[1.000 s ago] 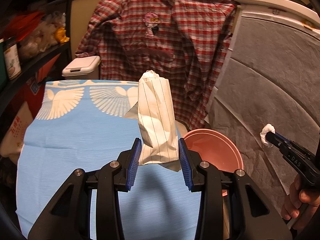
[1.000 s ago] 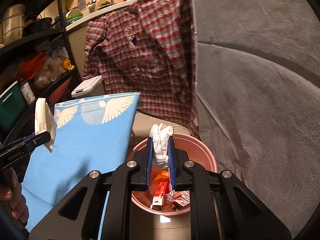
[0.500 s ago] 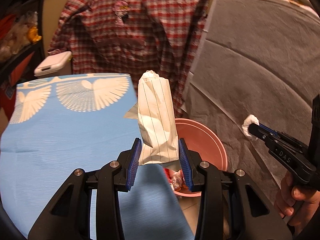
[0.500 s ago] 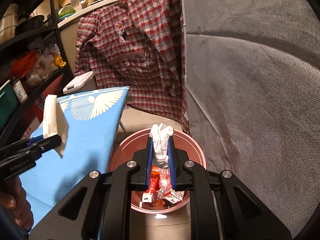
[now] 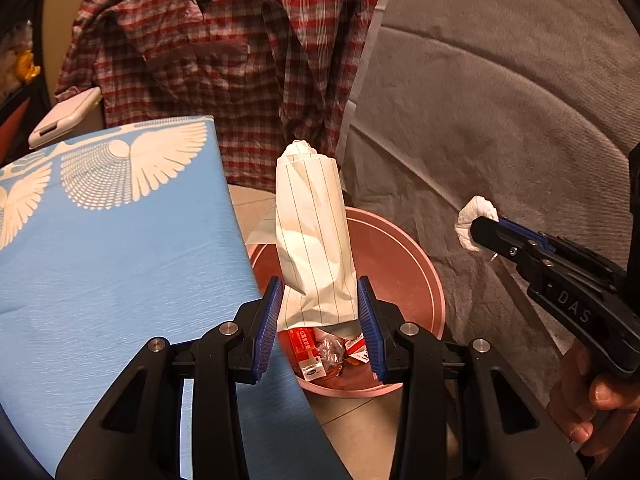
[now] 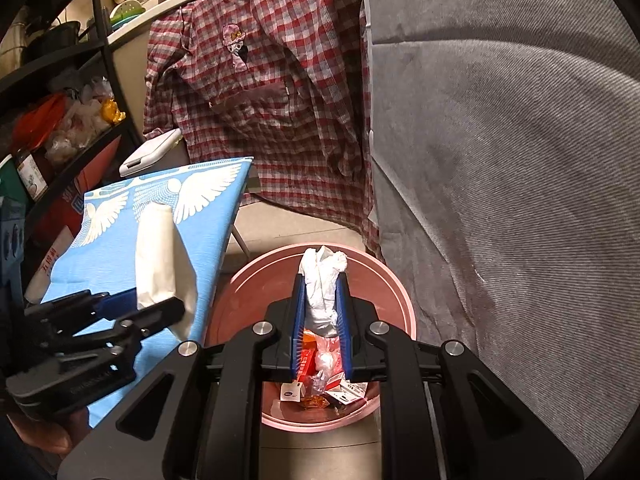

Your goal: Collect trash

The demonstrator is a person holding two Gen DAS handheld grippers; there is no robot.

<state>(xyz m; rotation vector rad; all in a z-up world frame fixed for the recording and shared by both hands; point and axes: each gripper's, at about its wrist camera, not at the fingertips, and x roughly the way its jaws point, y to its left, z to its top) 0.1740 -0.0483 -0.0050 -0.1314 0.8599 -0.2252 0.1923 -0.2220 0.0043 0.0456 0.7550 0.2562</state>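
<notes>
The left claw's (image 5: 318, 320) pads hide part of the bin's (image 5: 400, 248) trash.

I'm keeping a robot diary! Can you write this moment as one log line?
left gripper: shut on striped paper bag | right gripper: shut on crumpled tissue | both over pink bin | bin: wrappers inside

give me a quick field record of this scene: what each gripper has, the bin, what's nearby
left gripper: shut on a striped paper bag, held upright above the bin
right gripper: shut on a crumpled white tissue, above the bin
bin: pink, round, on the floor, no lid on it
bin contents: red and white wrappers at the bottom
left of bin: blue cloth with white wing pattern
behind bin: red plaid shirt, hanging
right of bin: grey fabric
task state: neither piece dropped yet
</notes>
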